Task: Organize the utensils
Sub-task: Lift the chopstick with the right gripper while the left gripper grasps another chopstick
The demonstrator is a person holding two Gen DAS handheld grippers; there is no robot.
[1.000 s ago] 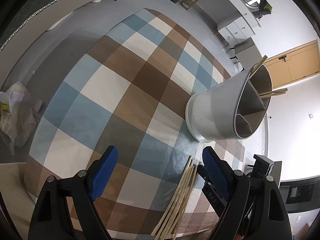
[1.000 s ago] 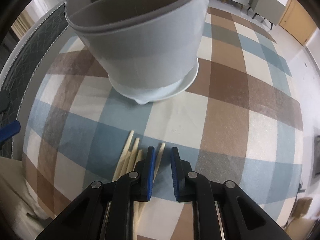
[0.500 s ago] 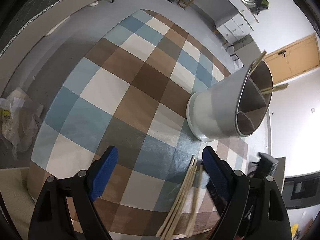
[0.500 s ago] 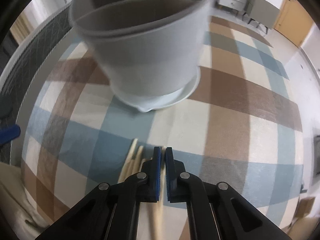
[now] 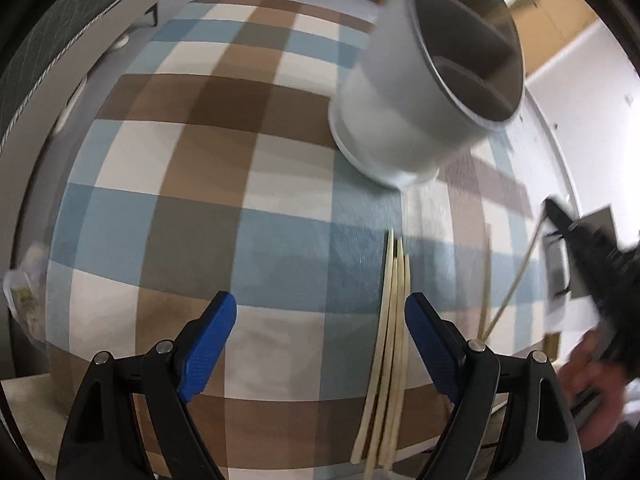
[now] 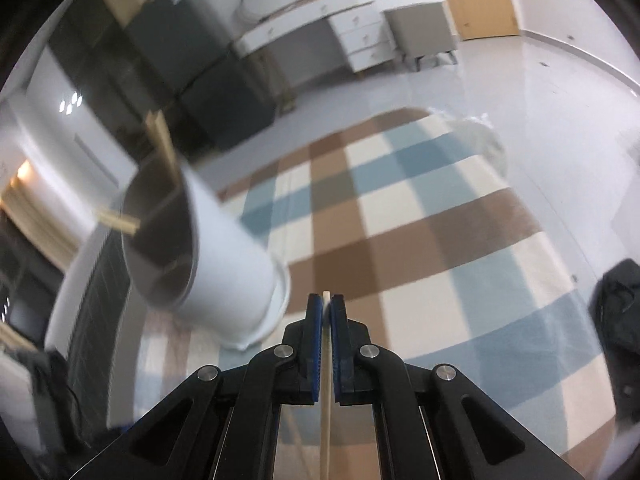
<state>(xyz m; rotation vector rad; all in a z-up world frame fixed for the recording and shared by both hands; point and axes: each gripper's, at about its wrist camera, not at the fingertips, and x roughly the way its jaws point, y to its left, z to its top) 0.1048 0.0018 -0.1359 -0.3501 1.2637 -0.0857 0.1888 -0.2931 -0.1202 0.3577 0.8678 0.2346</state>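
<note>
**One chopstick lifted, a bundle waiting**

A chopstick [image 6: 326,364] is sitting pinched between the right gripper [image 6: 326,312]'s closed fingers, near the holder [image 6: 224,256]. A few sticks are already standing inside. Several chopsticks [image 5: 390,320] are lying on the counter [image 5: 200,184] between the left gripper [image 5: 320,336]'s open fingers.

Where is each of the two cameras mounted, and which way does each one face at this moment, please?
Left wrist: sits on the left gripper, looking down at the bundle of chopsticks on the checked cloth; its open blue fingers and the person's right hand show.
Right wrist: sits on the right gripper, looking across the table; its fingers pinch one chopstick.
Shared: the grey utensil holder and the cloth.
</note>
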